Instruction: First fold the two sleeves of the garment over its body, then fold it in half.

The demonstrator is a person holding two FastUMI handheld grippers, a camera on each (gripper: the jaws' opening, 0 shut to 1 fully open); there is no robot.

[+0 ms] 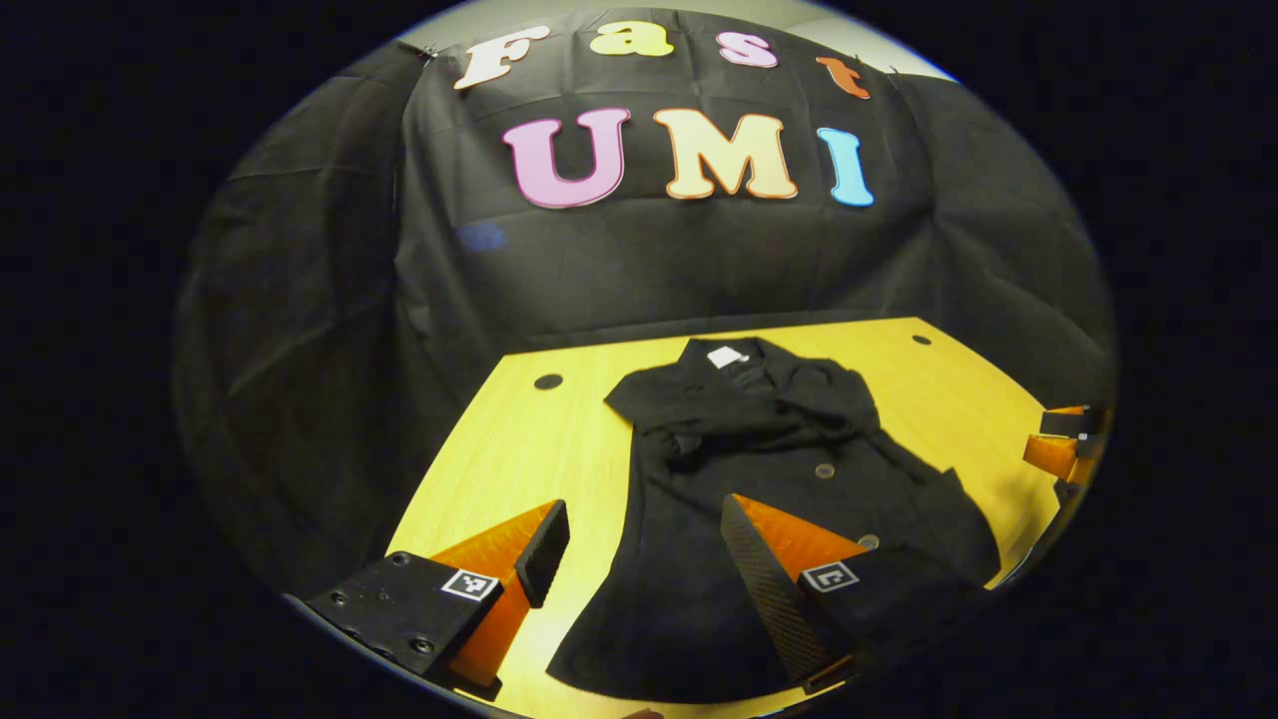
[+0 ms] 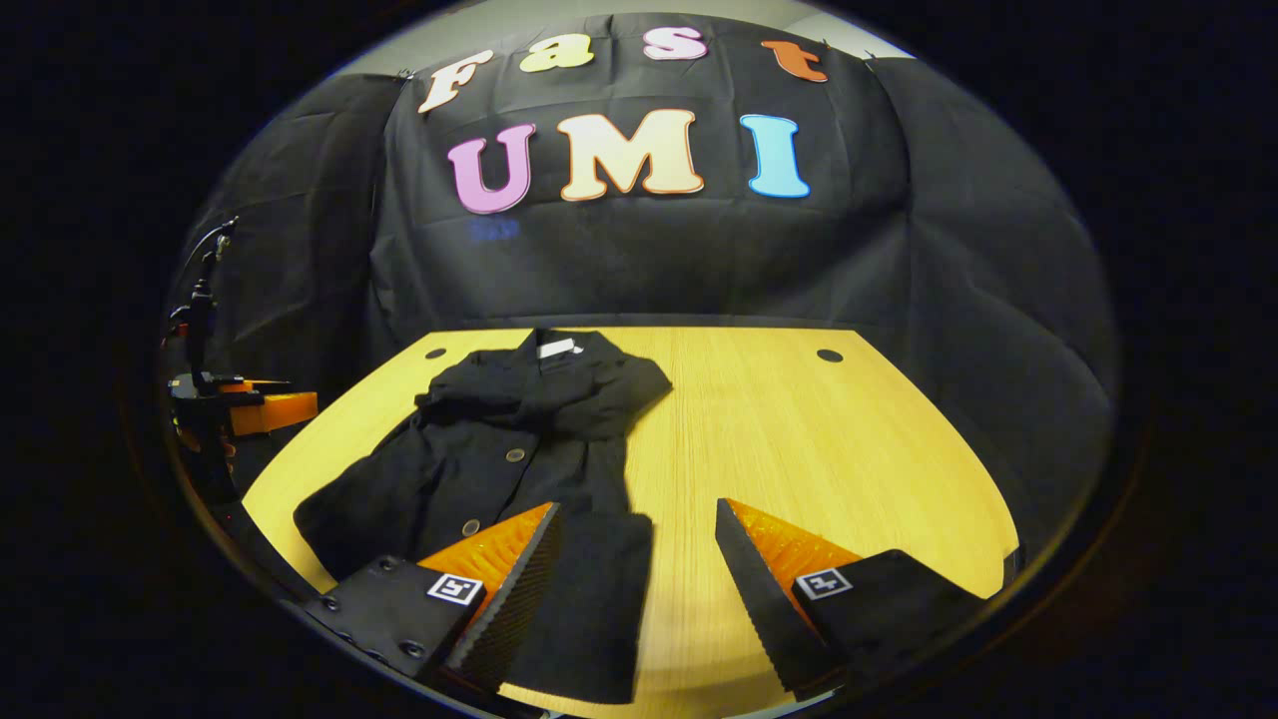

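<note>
A dark buttoned garment (image 1: 789,479) lies flat on the wooden table (image 2: 799,439), collar toward twelve o'clock, both sleeves already folded across its body. The left gripper (image 1: 644,559) and right gripper (image 2: 634,574) hover above its hem at six o'clock, jaws spread wide and holding nothing.

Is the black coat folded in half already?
No. The black buttoned coat lies at full length on the yellow wooden table, collar far, hem near. Its sleeves look tucked over the body.
</note>
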